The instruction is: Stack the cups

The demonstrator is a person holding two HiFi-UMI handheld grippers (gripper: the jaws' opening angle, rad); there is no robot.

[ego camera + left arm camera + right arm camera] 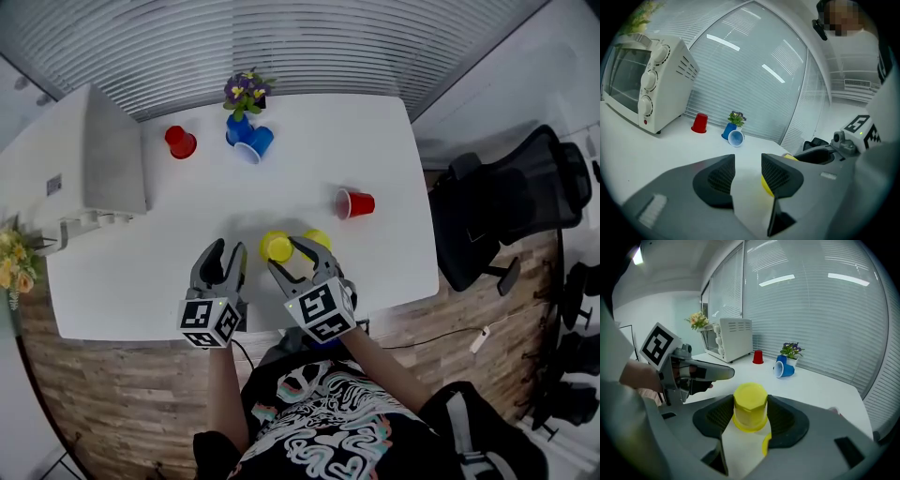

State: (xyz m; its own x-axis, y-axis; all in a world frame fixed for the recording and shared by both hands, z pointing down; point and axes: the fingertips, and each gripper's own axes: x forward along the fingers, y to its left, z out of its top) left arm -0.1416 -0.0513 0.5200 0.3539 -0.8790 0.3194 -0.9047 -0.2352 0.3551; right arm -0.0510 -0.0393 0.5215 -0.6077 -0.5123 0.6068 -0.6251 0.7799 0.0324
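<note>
Between the fingers of the right gripper (750, 420) we see a yellow cup (750, 406), closed end up and flared rim down, with the pads pressed against its two sides; we cannot tell whether its rim rests on the bench (281, 178) or hangs just above it. From the head view this cup sits near the front edge of the bench, and a second yellow cup (318, 238) lies just beside it, against the outer side of one right finger. The left gripper (747, 161) hovers close on the other side, its fingers partly spread with only bare bench showing between them. Further out we find a red cup (355, 202) lying on its side towards the right of the bench. At the far edge another red cup (180, 142) stands upside down, and a blue cup (255, 143) lies on its side, touching a blue vase (240, 127) of flowers. A white toaster oven (103, 155) fills the left end, and a black chair (506, 216) stands off the bench's right end.
</note>
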